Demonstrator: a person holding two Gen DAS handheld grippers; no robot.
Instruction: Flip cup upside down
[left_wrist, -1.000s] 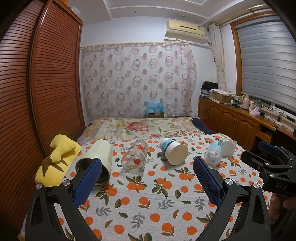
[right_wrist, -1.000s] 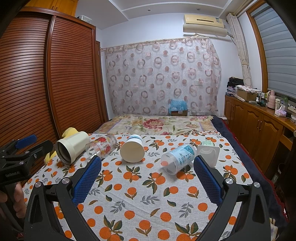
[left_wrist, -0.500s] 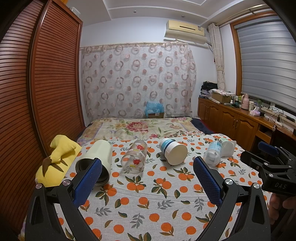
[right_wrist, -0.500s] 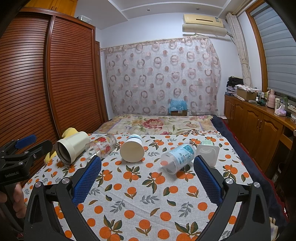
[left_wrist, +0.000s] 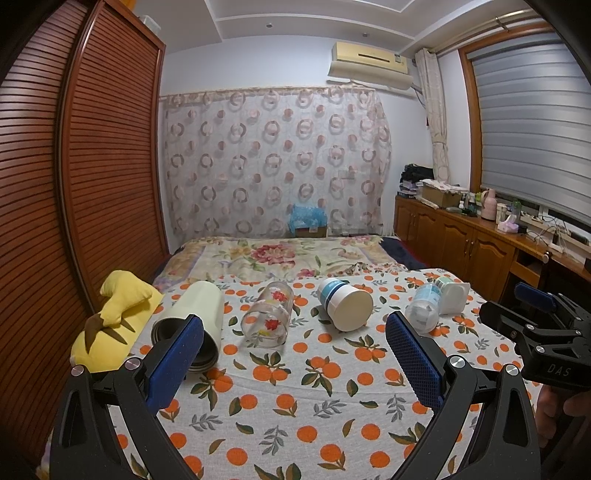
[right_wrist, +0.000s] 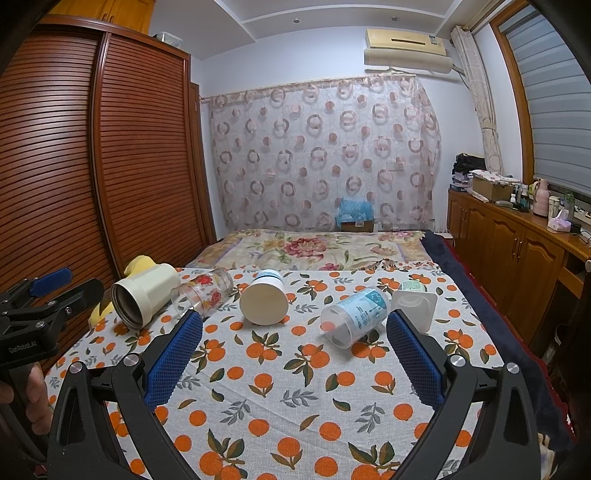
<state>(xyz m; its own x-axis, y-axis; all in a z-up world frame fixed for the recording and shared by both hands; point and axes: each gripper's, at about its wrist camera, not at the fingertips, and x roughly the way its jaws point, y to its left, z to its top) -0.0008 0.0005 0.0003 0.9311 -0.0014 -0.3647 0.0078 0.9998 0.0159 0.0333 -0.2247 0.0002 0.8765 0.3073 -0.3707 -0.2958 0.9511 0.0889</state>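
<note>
Five cups lie on their sides in a row on the orange-print cloth (right_wrist: 266, 398): cream tumbler (left_wrist: 195, 317), floral glass (left_wrist: 267, 317), blue-banded cup (right_wrist: 264, 301), clear printed cup (right_wrist: 354, 317), white square cup (right_wrist: 413, 304). Left gripper (left_wrist: 293, 356) and right gripper (right_wrist: 293, 356) hover spread wide, empty. Approach step; next: pick one cup, close across its wall.

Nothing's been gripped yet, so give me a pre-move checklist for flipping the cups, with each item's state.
1. Left gripper open and holding nothing: ok.
2. Right gripper open and holding nothing: ok.
3. Cups within sight: ok. Cream cup, glass, white cup, clear cup and square tub all lie on their sides on the cloth.
4. Any cup already flipped: not ok, none stands mouth down.
5. Room around the white cup for the fingers: ok, it lies apart from its neighbours.
6. Clear cup apart from the tub: cannot tell, they overlap in both views.
</note>
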